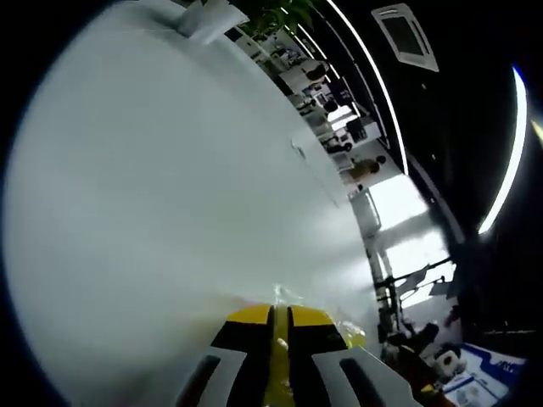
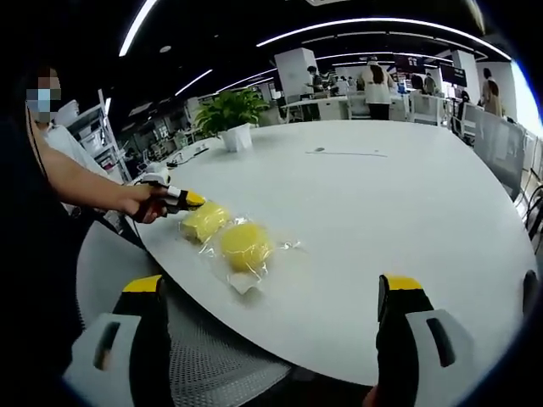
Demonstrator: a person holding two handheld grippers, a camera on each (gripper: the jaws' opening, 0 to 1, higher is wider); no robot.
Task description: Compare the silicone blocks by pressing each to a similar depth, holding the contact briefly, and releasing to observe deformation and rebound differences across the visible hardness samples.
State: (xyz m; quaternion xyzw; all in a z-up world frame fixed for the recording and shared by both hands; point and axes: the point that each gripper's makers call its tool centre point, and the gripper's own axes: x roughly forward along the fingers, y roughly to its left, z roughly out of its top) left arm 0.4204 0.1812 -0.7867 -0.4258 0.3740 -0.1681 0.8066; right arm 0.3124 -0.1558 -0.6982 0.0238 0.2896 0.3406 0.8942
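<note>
On the big white round tabletop [image 2: 399, 220] lie two yellow silicone blocks, each in a clear plastic bag. They sit near the tabletop's edge, close to the person [image 2: 34, 254] standing at the left of the right gripper view. The nearer block [image 2: 244, 246] is round and lies just beside the farther block [image 2: 204, 220]; their bags seem to touch.

The person's hand [image 2: 144, 203] holds the left gripper [image 2: 193, 200], and its yellow tip touches the farther block. In the left gripper view, this gripper's [image 1: 280, 326] two jaws are pressed close together, with only a thin yellow strip between them. Crinkly clear plastic [image 1: 348, 326] pokes out just past the tips. It is not clear if the jaws pinch the bag or only push on it. The white tabletop [image 1: 170, 186] spreads out behind them.

The right gripper [image 2: 276, 292] is spread wide, with nothing between its jaws. Its yellow-tipped jaws stand apart at the bottom of its own view, over the tabletop's edge and a grey mesh chair seat [image 2: 212, 360]. It is not touching either block.

Farther back on the tabletop stands a green plant in a white pot [image 2: 231, 114]. Behind it are desks and people in an office, with long ceiling lights [image 2: 373, 24] above.
</note>
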